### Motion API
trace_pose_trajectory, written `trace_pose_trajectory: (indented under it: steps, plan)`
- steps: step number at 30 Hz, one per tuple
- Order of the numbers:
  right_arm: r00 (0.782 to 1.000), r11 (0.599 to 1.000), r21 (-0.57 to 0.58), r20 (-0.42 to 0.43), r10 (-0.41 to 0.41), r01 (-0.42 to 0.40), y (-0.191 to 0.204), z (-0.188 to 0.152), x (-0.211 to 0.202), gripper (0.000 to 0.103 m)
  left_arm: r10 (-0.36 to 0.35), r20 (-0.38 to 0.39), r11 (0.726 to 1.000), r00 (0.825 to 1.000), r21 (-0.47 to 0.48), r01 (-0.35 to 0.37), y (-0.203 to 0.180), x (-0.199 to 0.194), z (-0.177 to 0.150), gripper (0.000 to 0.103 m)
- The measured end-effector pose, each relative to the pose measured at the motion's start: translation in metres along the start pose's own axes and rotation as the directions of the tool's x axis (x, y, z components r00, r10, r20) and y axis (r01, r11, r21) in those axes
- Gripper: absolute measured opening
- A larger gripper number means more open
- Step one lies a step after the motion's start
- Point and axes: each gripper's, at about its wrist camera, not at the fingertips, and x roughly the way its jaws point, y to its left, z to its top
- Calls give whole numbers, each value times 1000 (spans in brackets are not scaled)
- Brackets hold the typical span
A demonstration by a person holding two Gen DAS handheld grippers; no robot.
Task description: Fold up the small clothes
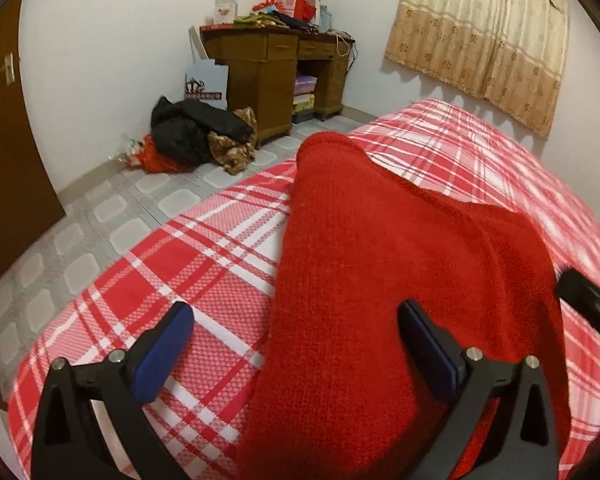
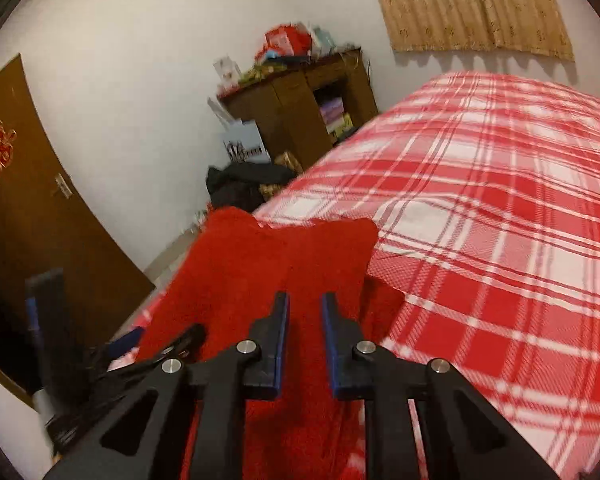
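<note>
A red knitted garment (image 1: 372, 264) lies folded lengthwise on the red and white plaid bed (image 1: 188, 264). My left gripper (image 1: 296, 320) is wide open above its near end, with one pad over the sheet and one over the garment. In the right wrist view the same garment (image 2: 276, 256) lies under my right gripper (image 2: 305, 304), whose jaws stand a narrow gap apart with nothing between them. The right gripper also shows at the right edge of the left wrist view (image 1: 588, 304). The left gripper shows blurred at the left of the right wrist view (image 2: 140, 340).
The bed edge (image 1: 112, 264) drops to a tiled floor (image 1: 60, 240) on the left. A brown desk (image 1: 276, 64) with clutter stands against the far wall, with a pile of dark clothes (image 1: 196, 132) beside it. A brown door (image 2: 32, 208) is at left, a curtain (image 1: 480, 32) at right.
</note>
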Motion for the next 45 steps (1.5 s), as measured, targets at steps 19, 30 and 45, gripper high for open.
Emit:
trace_pose_trajectory:
  steps: [19,30,45]
  plan:
    - [998,997,-51,18,-54,55,9,-39,-40,19,39,4,999,999,23,-40,-5,1,-3,103]
    - [996,998,-23,-61,-58,57,5,-92,-71,40,62,-2,998,998,-26,-62,0,-54,-49,103]
    - [991,997,-36,-119,-68,64,18,-168,-124,51,156,-108,985,982,87,-147,2,-107,-133,103]
